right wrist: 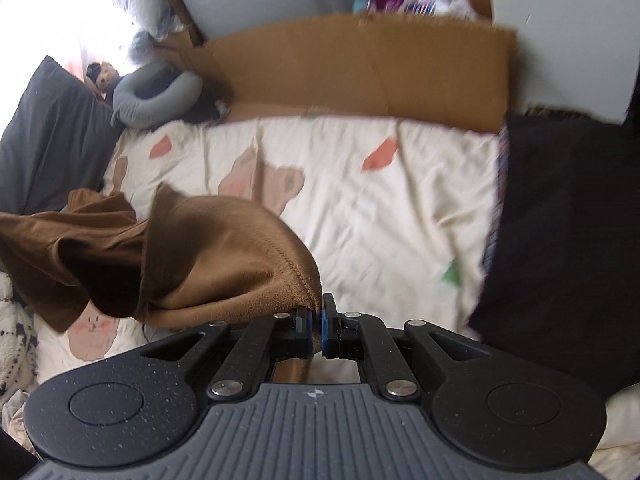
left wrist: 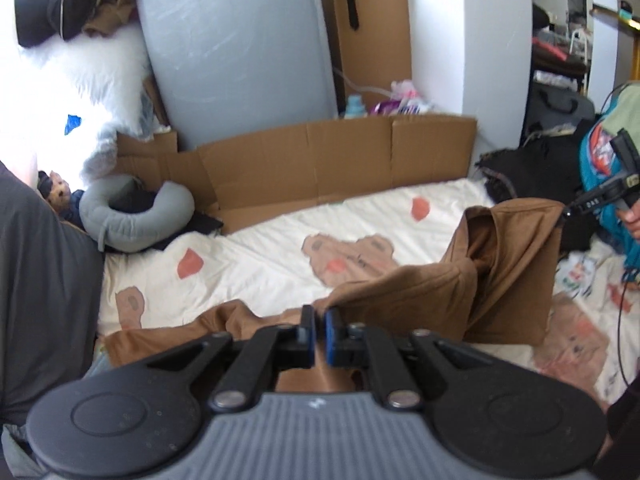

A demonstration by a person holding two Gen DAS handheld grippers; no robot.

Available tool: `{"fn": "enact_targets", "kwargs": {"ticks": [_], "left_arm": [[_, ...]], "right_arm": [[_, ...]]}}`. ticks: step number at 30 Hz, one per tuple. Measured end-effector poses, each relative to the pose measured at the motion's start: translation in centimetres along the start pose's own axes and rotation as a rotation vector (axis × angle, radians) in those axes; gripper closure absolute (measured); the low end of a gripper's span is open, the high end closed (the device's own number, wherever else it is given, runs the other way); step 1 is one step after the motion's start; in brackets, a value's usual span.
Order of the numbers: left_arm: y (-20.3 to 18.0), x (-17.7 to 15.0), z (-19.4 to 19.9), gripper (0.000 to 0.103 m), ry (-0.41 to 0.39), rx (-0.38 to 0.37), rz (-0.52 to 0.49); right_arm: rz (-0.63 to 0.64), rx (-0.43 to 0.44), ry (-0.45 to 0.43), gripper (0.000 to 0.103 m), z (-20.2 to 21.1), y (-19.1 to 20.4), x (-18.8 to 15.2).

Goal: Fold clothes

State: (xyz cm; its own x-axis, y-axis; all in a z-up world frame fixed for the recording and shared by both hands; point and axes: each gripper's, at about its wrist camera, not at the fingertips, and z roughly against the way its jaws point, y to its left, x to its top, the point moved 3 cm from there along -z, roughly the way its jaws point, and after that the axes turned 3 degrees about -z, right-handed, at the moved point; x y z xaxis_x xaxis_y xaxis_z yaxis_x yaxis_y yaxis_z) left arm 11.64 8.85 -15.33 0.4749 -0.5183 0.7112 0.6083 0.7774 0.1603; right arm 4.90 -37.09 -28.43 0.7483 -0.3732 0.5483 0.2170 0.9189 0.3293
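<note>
Garment (left wrist: 496, 268), brown, hangs stretched between both grippers above the bed (left wrist: 248, 256), part of it resting on the sheet. Left gripper (left wrist: 319, 334) has its jaws pinching one edge; right gripper (right wrist: 316, 330) pinches a hemmed corner. No neat fold visible; cloth is bunched w/ deep creases, so most folding seems left. Cardboard (left wrist: 340, 168), neck pillow (left wrist: 132, 216) & black cloth (right wrist: 568, 240) crowd the bed edges.

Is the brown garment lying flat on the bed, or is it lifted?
Lifted: the brown garment hangs bunched between both shut tools, left tool and right tool.
</note>
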Motion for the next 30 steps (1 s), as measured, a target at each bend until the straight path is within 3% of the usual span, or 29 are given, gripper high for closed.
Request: {"fn": "enact_targets", "kwargs": {"ticks": [8, 14, 19, 30], "left_arm": [[-3.1, 4.0, 5.4, 0.099, -0.096, -0.053, -0.006], [-3.0, 6.5, 8.0, 0.099, -0.16, -0.026, 0.016], [-0.1, 5.7, 5.3, 0.099, -0.129, 0.009, 0.035], [8.0, 2.0, -4.1, 0.099, -0.025, 0.054, 0.105]], "right_arm": [[0.01, -0.038, -0.08, 0.102, 5.2, -1.5, 1.7], [0.013, -0.063, -0.137, 0.102, 8.8, -2.6, 2.8], [0.021, -0.083, -0.177, 0.102, 11.2, -3.2, 3.8], [0.112, -0.107, -0.131, 0.102, 3.9, -0.8, 8.1]]}}
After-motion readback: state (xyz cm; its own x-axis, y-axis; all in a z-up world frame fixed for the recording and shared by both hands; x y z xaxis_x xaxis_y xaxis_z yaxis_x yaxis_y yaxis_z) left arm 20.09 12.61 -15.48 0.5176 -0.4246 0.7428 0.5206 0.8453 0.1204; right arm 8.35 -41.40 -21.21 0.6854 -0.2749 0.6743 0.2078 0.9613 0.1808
